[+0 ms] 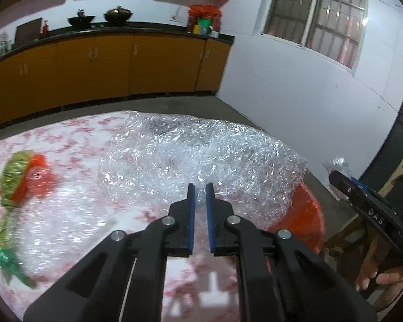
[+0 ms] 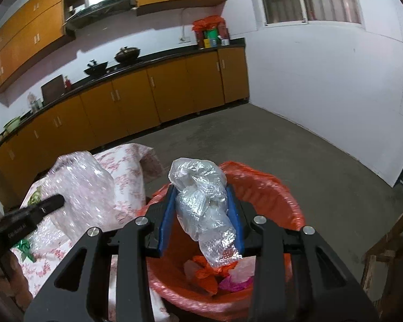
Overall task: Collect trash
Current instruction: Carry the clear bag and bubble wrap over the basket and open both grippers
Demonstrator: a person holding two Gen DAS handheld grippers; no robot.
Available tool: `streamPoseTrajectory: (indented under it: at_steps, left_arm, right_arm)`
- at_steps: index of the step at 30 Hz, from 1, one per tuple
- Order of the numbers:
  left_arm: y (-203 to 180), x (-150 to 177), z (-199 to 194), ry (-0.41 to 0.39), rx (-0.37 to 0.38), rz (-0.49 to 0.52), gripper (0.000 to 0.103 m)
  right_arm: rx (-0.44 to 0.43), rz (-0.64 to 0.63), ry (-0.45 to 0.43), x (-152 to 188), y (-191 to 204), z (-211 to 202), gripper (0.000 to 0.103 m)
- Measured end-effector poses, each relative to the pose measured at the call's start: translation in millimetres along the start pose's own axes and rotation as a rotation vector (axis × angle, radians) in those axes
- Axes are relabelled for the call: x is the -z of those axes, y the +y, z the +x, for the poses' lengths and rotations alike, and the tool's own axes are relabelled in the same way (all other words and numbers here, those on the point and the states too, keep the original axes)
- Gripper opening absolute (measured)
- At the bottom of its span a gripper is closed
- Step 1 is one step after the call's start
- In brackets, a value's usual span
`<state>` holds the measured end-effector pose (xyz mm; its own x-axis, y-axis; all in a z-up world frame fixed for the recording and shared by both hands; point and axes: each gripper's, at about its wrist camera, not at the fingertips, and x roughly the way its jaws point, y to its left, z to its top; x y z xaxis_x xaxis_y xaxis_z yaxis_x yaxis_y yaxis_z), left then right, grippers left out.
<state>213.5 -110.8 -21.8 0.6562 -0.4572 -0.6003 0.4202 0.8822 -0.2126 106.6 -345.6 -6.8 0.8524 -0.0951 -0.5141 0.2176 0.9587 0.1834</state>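
Trash in two pieces, both clear plastic. Crumpled plastic bag with bubble wrap [image 2: 204, 204] clamped between the blue pads of the right gripper [image 2: 201, 214], held just above the open bin with orange liner [image 2: 268, 185]; inside the bin already some orange and pink scraps [image 2: 217, 271]. Large bubble wrap sheet [image 1: 201, 155] lying over the far right corner of the table with floral cloth [image 1: 67, 214], partly hanging past the right edge toward the bin. Left gripper [image 1: 200, 198] with jaws nearly together, pinching a thin fold at the near edge of that sheet.

Probably very light and soft, both pieces; springy, so likely to puff out again when released. Slippery film too, so better taken at a bunched fold than at a flat part. Large sheet likely to drag and to catch on the table edge or the bin rim when pulled.

Near the left edge of the table, green and red wrappers [image 1: 21, 177] and a green bow [image 1: 2, 260], blurred, kind not clear. Hard to tell how much film sits between the left pads. Bottom of the bin hidden behind the gripper body. Fingers of a hand [image 1: 376, 271] visible only at the picture border.
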Motion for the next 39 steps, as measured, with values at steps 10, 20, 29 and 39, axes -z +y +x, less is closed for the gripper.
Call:
streamPoseTrajectory:
  at_steps: [10,20,29,39]
  left_arm:
    - [-55,9,51,0.071,0.109,0.036,0.009]
    - [-82,22,88,0.145,0.141,0.07,0.01]
    - [-77,27,101,0.182,0.144,0.045,0.024]
    - [-44,30,77,0.14,0.069,-0.001,0.042]
  right_arm:
    - [0.053,0.062,-0.013,-4,-38,0,0.038]
    - [0.052,0.1,-0.007,-7,-57,11,0.038]
    - [0.013,0.091,0.011,-3,-58,19,0.057]
    - [0.043,0.102,0.024,3,-63,15,0.058]
